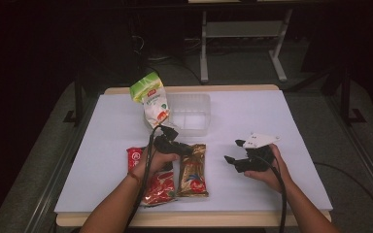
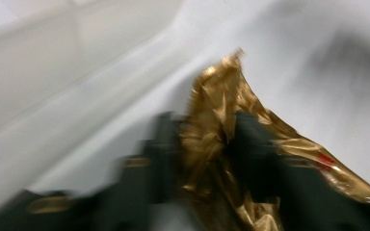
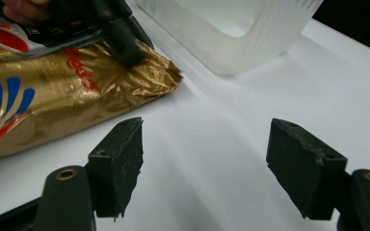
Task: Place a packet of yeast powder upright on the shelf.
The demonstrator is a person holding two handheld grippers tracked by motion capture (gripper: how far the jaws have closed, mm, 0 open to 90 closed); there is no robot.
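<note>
High view had the left gripper (image 1: pixel 174 145) at the top end of the gold packet (image 1: pixel 193 171), which lay flat on the white table (image 1: pixel 252 111) just beside a red packet (image 1: pixel 158 187) and just in front of the clear plastic tub (image 1: pixel 189 112). Left gripper view, though blurred, showed crumpled gold foil (image 2: pixel 221 144) pinched between both jaws, so that gripper was clamped on the packet's end seal. Right gripper (image 3: pixel 204 166) hung with its jaws wide apart and nothing between them, over bare table to the right of the packet; right gripper view also caught the left gripper's jaw tip pressing on the foil corner (image 3: pixel 149 72) with the tub (image 3: pixel 231 53) right behind it

Judged step: lift the gold packet and drop it in the tub. Advice for doing it well:
- grip sat on the thin seal only, so foil could slip or tear; a slow lift was called for
- packet would hang long from one end, so it needed to clear the tub's near wall before moving across
- white-and-green pouch (image 1: pixel 151 99) leaned at the tub's left side, touching or nearly so; swinging wide risked knocking it
- right gripper was free to support the packet's low end if it sagged
</note>
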